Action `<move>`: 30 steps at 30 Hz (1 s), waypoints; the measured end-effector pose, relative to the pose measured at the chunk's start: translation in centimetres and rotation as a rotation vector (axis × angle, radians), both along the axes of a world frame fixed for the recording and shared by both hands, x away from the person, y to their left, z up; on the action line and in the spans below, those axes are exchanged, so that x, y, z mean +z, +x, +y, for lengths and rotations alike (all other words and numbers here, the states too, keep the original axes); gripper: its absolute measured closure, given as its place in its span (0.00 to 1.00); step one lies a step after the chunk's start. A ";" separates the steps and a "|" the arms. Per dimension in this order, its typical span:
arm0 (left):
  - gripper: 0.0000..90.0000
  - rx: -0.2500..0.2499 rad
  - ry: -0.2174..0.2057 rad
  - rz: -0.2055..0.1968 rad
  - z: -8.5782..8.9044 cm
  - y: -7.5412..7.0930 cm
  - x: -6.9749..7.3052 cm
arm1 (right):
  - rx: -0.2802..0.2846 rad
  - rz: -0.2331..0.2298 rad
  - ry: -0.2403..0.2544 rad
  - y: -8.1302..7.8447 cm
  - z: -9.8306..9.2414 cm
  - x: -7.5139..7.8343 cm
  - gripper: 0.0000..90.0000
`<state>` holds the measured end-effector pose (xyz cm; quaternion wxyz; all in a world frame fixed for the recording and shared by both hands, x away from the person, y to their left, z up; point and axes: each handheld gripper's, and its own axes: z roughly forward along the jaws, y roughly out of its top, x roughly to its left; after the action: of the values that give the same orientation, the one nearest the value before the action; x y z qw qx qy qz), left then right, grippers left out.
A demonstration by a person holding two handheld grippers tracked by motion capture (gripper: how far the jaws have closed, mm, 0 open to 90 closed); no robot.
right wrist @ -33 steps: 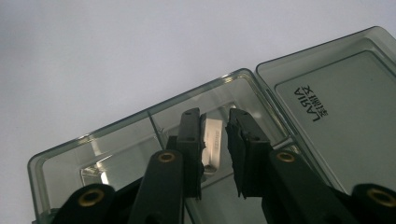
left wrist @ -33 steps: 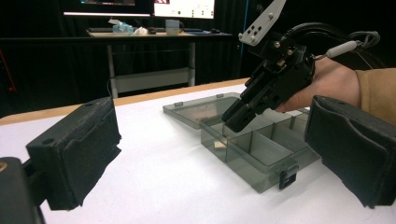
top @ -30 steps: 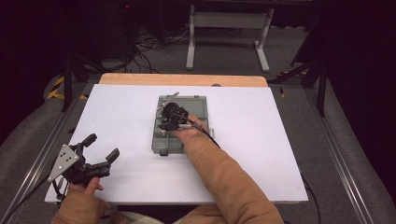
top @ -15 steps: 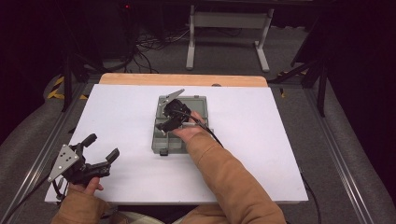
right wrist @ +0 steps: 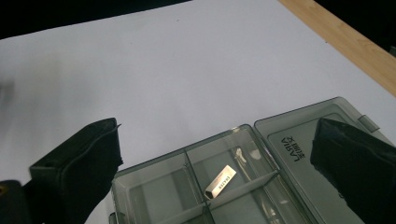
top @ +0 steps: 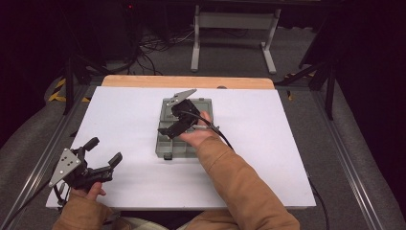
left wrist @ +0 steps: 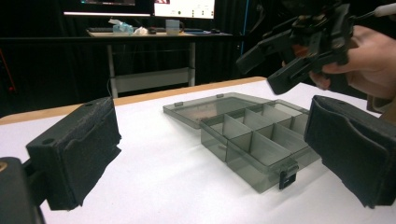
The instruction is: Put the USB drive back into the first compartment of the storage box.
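Observation:
A grey see-through organiser box [top: 168, 145] lies open in the middle of the white table, its lid [top: 207, 104] folded flat at the back. My right gripper [top: 171, 127] hovers over the box, open, with nothing between its jaws. In the right gripper view a small silver USB stick [right wrist: 220, 181] lies in one compartment of the box [right wrist: 154, 186], below the right gripper [right wrist: 217, 135]. My left gripper [top: 103, 151] rests open at the table's front left corner. The left gripper [left wrist: 215, 121] faces the box [left wrist: 252, 144], well short of it.
The white table top [top: 287, 143] ends in a wooden strip [top: 143, 80] at the back. Metal rails run along both sides of the table. A white stand [top: 230, 28] and cables sit on the floor behind it. A sleeve [top: 239, 182] crosses the front middle.
The right gripper has lifted slightly and tilted above the box. The left gripper has stayed where it was.

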<state>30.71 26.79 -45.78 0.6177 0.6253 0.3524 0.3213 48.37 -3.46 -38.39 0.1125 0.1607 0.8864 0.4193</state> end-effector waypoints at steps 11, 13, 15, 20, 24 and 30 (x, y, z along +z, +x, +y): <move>0.04 0.002 0.002 -0.004 -0.1 0.0 0.0 | -0.001 -0.049 0.042 -1.6 -2.1 1.8 0.02; 0.04 0.001 0.006 -0.003 -0.1 0.0 0.0 | -0.002 -0.051 0.049 -1.8 -2.4 2.1 0.02; 0.04 0.000 0.008 -0.004 -0.1 -0.1 0.0 | -0.004 -0.052 0.057 -2.0 -2.9 2.3 0.02; 0.04 0.002 0.007 -0.005 0.0 0.0 0.0 | -0.018 -0.075 0.083 -3.0 -4.3 3.0 0.02; 0.04 0.003 0.004 -0.007 -0.1 0.0 0.1 | -0.032 -0.099 0.101 -3.8 -5.9 3.4 0.02; 0.04 0.002 0.005 -0.006 -0.1 0.0 0.1 | -0.059 -0.148 0.134 -5.4 -8.5 3.8 0.02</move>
<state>30.69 26.71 -45.72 0.6166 0.6257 0.3505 0.3247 42.99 -12.00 -34.54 0.1789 0.1623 0.8406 0.4848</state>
